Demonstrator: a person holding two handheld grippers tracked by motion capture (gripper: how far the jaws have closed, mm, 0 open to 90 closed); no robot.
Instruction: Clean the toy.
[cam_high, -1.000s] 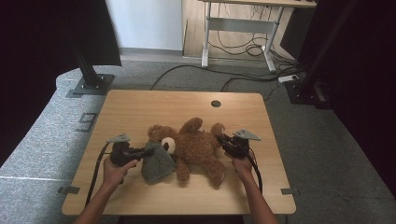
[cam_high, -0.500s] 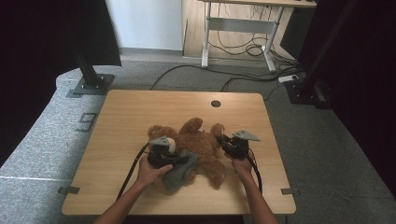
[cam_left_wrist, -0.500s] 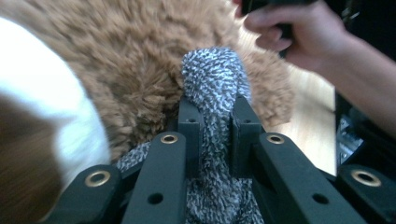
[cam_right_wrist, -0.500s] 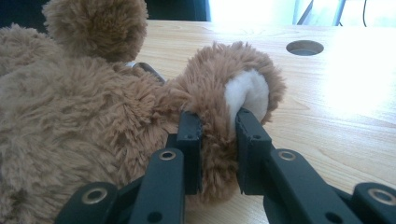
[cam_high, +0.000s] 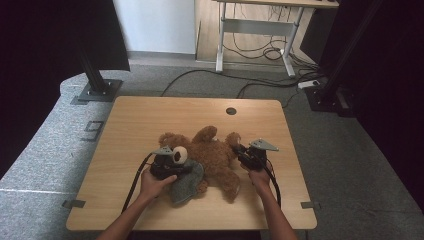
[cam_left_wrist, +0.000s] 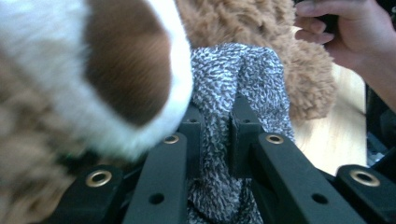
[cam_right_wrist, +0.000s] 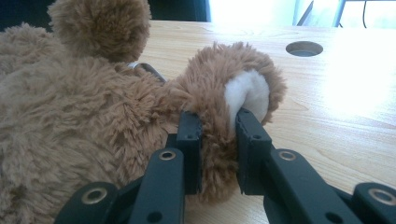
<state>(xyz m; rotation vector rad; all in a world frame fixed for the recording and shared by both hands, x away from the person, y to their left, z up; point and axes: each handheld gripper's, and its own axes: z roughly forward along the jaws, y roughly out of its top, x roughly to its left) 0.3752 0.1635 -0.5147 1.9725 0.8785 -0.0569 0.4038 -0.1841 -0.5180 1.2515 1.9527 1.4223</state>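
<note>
A brown teddy bear (cam_high: 212, 157) lies on its back near the middle of the wooden bench (cam_high: 135, 120), toward the near edge, limbs spread. A grey knitted cloth (cam_high: 186, 182) lies over its left side, by the head, and spills onto the bench on the near side.

The left gripper (cam_high: 167, 165) sits at the bear's head, just beside the white muzzle (cam_high: 180, 154). In the left gripper view its jaws are clamped on a fold of the cloth (cam_left_wrist: 233, 93), the knit pinched tightly between the pads, with the muzzle (cam_left_wrist: 126, 70) blurred and very close at the left and the bear's brown body behind the cloth. The person's other hand (cam_left_wrist: 336, 37) shows at the far right of that view.

The right gripper (cam_high: 250, 156) is at the bear's right side. In the right gripper view its jaws are closed on a paw (cam_right_wrist: 229, 107) with a white pad, the fur squeezed between them; the paw rests on or just above the bench. A round hole (cam_high: 231, 111) lies in the bench on the far side.
</note>
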